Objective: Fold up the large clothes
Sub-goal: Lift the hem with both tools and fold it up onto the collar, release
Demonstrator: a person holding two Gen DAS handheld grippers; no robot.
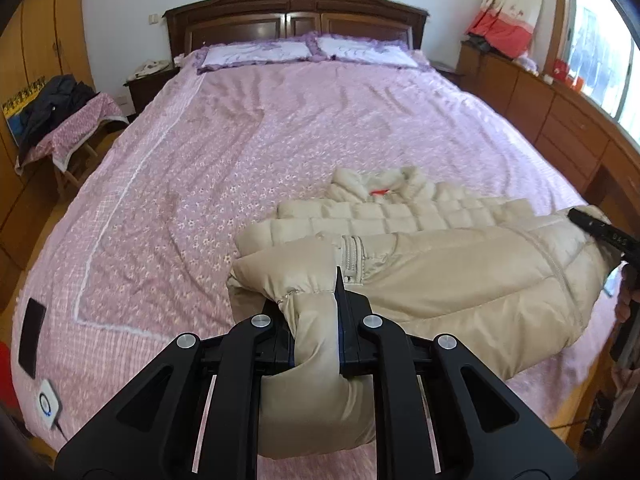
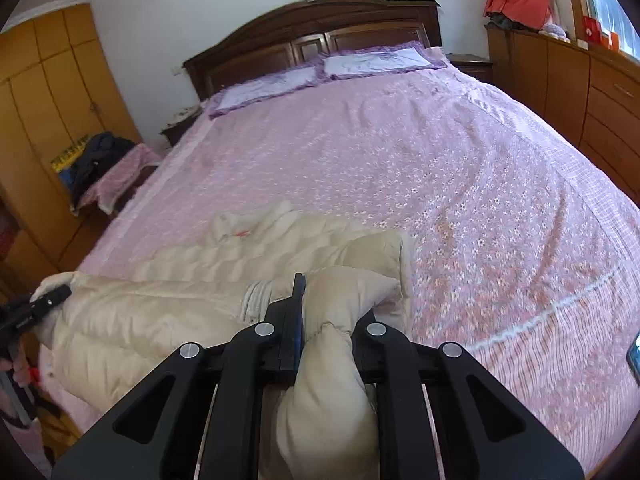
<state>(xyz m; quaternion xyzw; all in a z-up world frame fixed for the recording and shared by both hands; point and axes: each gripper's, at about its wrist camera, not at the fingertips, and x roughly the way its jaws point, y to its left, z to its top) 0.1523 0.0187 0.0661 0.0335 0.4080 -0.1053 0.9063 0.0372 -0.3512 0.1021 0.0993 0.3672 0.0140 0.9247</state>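
Both claws, our left gripper (image 1: 316, 320) and right gripper (image 2: 324, 316), are clamped on the beige puffer jacket's (image 1: 460, 276) hem corners near the bed's (image 1: 280, 128) foot, so we should lift evenly toward the collar (image 1: 384, 184).

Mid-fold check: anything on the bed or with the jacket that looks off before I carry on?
Nothing looks damaged or spilled. The beige puffer jacket lies bunched at the bed's near edge, each gripper, left and right, clamped on a corner. A dark phone sits near the bed's left edge.
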